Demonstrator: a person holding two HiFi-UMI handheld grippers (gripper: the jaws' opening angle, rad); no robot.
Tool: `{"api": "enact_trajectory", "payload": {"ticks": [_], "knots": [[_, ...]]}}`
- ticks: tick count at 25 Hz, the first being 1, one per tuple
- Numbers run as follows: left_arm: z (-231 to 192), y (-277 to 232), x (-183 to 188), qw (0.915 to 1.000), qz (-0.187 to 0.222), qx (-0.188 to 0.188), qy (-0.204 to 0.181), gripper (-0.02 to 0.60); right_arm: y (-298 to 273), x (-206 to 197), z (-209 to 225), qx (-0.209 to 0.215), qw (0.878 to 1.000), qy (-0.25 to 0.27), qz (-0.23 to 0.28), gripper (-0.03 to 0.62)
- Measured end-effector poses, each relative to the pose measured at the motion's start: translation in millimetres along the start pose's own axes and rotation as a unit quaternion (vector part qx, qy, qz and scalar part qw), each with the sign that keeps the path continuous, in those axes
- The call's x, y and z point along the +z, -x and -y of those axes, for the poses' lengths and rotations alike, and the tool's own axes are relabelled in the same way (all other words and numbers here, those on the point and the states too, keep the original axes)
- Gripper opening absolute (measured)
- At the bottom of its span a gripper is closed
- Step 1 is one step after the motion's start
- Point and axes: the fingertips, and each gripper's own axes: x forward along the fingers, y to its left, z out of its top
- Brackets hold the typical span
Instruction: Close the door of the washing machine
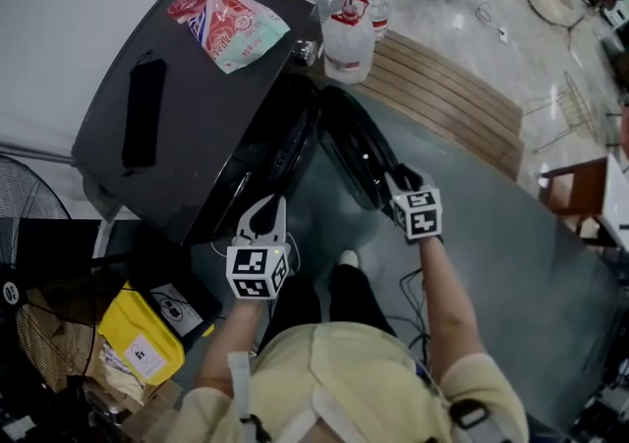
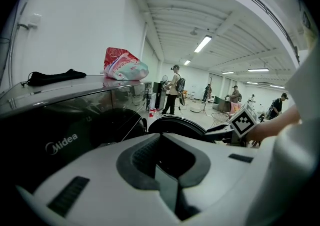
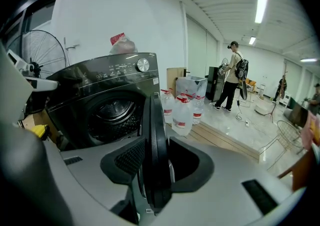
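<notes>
A dark grey front-loading washing machine (image 1: 197, 127) stands at the left, its round door (image 1: 359, 151) swung wide open toward me. My right gripper (image 1: 398, 181) is at the door's free edge. In the right gripper view the door rim (image 3: 156, 120) stands edge-on between the two jaws and fills the gap, with the drum (image 3: 112, 115) behind it. My left gripper (image 1: 263, 213) hovers open in front of the machine's lower front, nothing between its jaws. From the left gripper view, the door (image 2: 177, 126) and the right gripper (image 2: 225, 131) show ahead.
A snack bag (image 1: 228, 24) and a black strip (image 1: 142, 112) lie on the machine's top. Water jugs (image 1: 349, 33) stand behind the door beside a wooden step (image 1: 452, 102). A fan (image 1: 29, 205) and a yellow box (image 1: 142, 338) sit at the left. Cables trail by my feet.
</notes>
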Motion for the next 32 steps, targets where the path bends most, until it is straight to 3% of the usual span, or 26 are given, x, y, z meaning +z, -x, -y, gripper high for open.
{"api": "enact_trajectory", "payload": {"ticks": [15, 32], "knots": [[-32, 60, -38, 0.999, -0.007, 0.036, 0.024, 0.005, 1, 0, -106, 0.04, 0.999, 0.011, -0.008, 0.126], [-63, 103, -63, 0.9946, -0.001, 0.09, 0.051, 0.005, -15, 9, -166, 0.056, 0.998, -0.017, 0.001, 0.135]]}}
